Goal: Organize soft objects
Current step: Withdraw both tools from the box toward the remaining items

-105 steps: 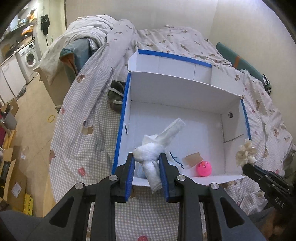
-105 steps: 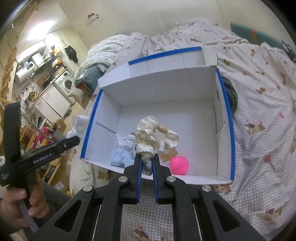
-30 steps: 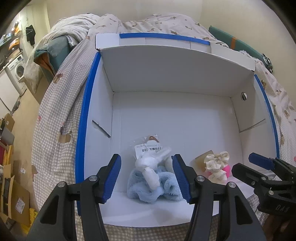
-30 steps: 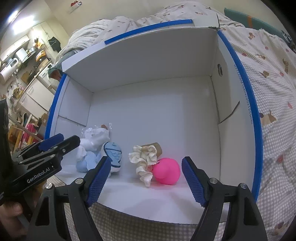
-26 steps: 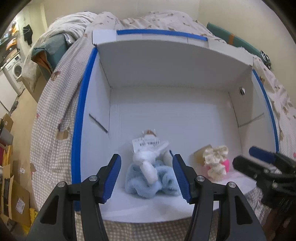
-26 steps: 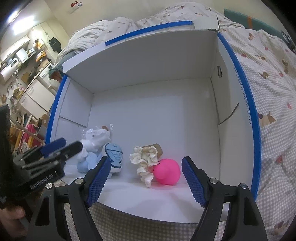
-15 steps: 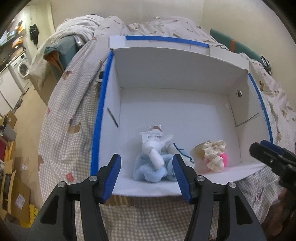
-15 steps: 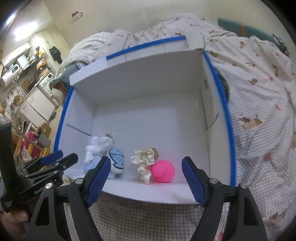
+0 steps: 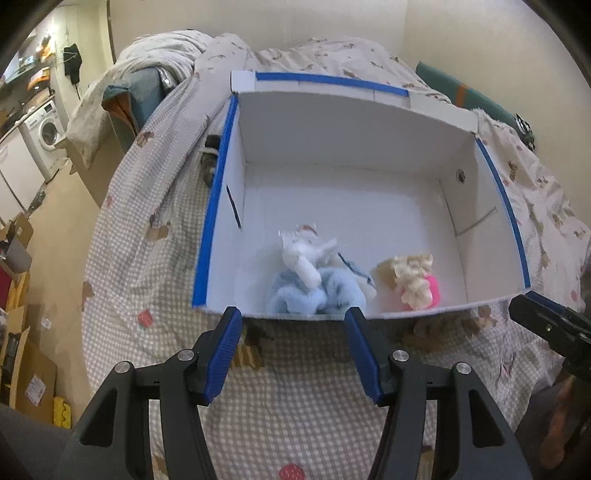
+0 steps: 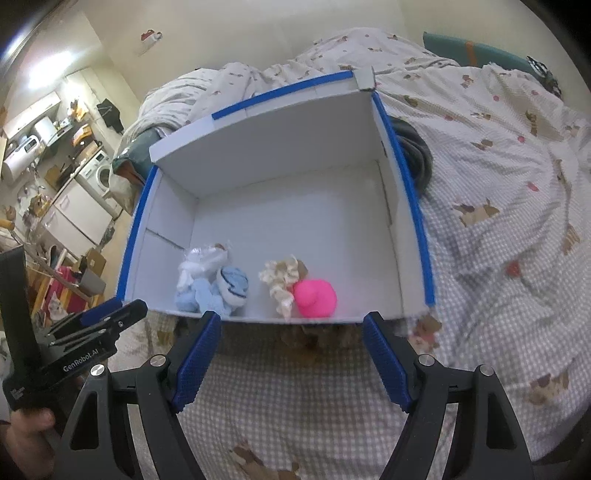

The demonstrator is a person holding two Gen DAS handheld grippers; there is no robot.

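Beyond spread left gripper (image 9: 292, 350) jaws, blue plush (image 9: 317, 291) inside box (image 9: 354, 122)

From my feed, the room was a small bedroom opening onto a cluttered utility corner. Plain cream walls (image 9: 461, 33) closed it in behind and on the right. A bed (image 10: 498, 177) filled most of the view, covered in a checked quilt with little animal prints, a rumpled duvet (image 9: 162, 51) heaped at its far end. The floor (image 9: 62, 229) was beige. At the left stood a washing machine (image 9: 46, 129) beside white cabinets, with cardboard boxes (image 9: 26, 365) nearer me. A bright ceiling light (image 10: 44, 74) glared over that corner.
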